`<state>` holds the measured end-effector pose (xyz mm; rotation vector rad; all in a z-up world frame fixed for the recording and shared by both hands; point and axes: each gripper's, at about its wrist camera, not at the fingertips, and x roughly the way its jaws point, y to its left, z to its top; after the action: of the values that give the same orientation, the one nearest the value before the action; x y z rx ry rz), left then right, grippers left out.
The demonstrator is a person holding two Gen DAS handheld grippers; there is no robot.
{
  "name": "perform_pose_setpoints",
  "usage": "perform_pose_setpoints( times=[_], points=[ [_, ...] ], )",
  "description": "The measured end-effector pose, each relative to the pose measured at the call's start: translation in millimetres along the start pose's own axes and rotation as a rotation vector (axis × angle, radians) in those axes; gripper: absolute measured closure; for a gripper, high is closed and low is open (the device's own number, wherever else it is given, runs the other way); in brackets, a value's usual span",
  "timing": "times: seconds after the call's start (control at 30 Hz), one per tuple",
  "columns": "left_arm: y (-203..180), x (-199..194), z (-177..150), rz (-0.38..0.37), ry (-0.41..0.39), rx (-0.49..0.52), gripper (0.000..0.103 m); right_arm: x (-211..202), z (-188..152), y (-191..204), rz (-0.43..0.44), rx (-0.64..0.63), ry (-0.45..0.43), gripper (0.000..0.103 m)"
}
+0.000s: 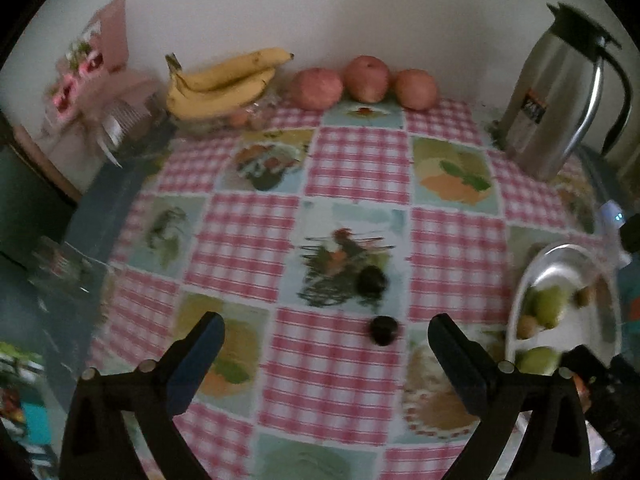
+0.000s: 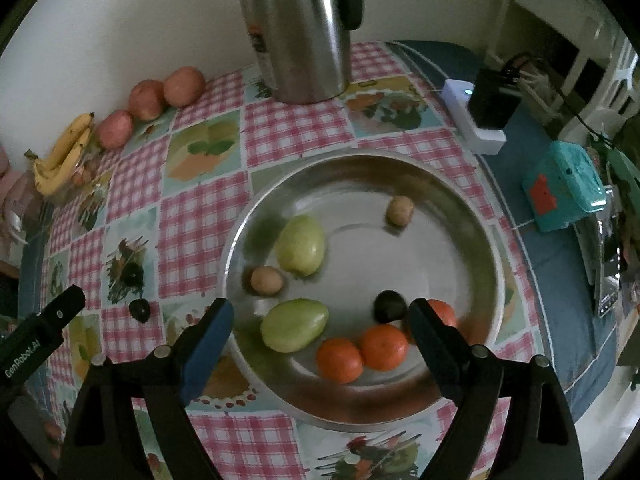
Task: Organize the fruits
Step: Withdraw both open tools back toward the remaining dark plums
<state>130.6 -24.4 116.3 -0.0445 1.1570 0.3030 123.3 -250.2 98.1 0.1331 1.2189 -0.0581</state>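
My left gripper [image 1: 325, 334] hangs over the counter [image 1: 344, 168] with its jaws spread wide and nothing between them. Just ahead of it one small dark fruit [image 1: 385, 330] lies on the checked cloth; I cannot tell what kind, the picture is blurred. A second dark blob [image 1: 371, 281] sits just beyond it on a printed square; I cannot tell whether that is fruit or pattern.

My right gripper [image 2: 321, 318] hovers above the steel bowl [image 2: 476, 208], jaws likewise released and empty. Inside the bowl I see two green mangoes [image 2: 301, 244], one near the middle and one closer to me, two small brown fruits [image 2: 267, 280] set apart, another dark fruit [image 2: 389, 306] just beside the right finger, and three tangerines [image 2: 383, 346] touching in a row at the near rim, the third partly hidden.

Along the wall stand three red apples [image 1: 367, 79] side by side, with a bunch of bananas [image 1: 224, 82] on a glass dish to their left. A steel thermos jug [image 1: 560, 92] stands at the far right corner.
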Motion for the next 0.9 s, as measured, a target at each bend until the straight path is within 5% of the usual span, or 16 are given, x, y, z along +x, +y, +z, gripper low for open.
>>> perform_pose_setpoints(
  times=[0.57,0.9],
  points=[
    [51.8,-10.8,5.8,0.124,-0.033,0.029,0.000,9.5,-7.9,57.0,0.019,-0.124,0.033,0.014],
    [95.7,-5.4,5.9,0.123,-0.016,-0.037,0.000,15.8,-16.3,100.9,0.039,-0.201,0.051,0.014]
  ],
)
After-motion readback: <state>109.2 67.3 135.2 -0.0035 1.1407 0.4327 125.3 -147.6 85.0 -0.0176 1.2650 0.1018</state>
